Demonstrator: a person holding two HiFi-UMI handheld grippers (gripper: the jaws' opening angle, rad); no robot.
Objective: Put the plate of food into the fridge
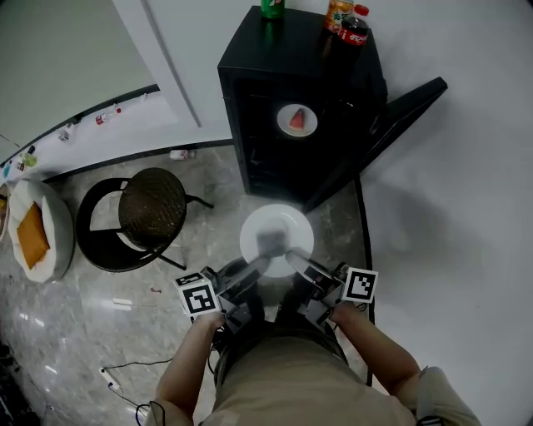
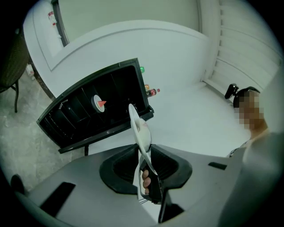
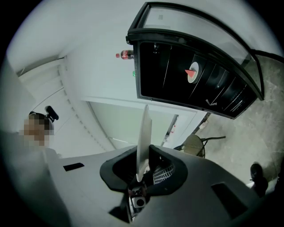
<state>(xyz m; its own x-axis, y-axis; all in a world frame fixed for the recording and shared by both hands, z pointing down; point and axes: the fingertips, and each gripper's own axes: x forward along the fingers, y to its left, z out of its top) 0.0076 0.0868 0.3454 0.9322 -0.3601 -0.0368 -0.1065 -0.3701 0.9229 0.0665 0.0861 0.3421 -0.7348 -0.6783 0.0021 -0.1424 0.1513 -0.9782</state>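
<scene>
Forearms and tan trousers fill the bottom of the head view. The left hand [image 1: 208, 322] and right hand [image 1: 343, 314] each hold 1 gripper, and each gripper carries 1 marker cube.

- left gripper [image 1: 265, 260]: jaws closed on the near rim of the plate [image 1: 287, 215], left of centre. The left gripper view shows the rim clamped between the pads, with the plate edge-on.
- right gripper [image 1: 293, 256]: jaws closed on the same near rim, right of centre. The right gripper view shows the thin white edge pinched between the pads.
- The 2 grippers converge on the rim, just beside each other.

The plate is white and round, carried in the air roughly level. It is outside the fridge [image 1: 291, 50], in front of its opening and above the marbled floor [image 1: 75, 333]. The food [image 1: 271, 241] sits near the plate's middle. It is a pale, blurred lump, and I cannot tell what kind.

The fridge is small, black and upright against the white wall [image 1: 466, 183]. Its door [image 1: 400, 116] stands swung wide to the right. Inside, on a shelf, is a second plate [image 1: 306, 112] with a red wedge [image 1: 297, 122] on it.

On the fridge top there are 3 drinks:
- green bottle [image 1: 272, 8], at the left
- orange bottle [image 1: 338, 12], at the right
- cola bottle [image 1: 354, 27], at the right, just beside the orange bottle

Left of the plate stands a chair [image 1: 152, 204] with a woven seat and a black frame. Farther left, at the frame edge, is a round white cushion [image 1: 54, 212] with an orange patch.
</scene>
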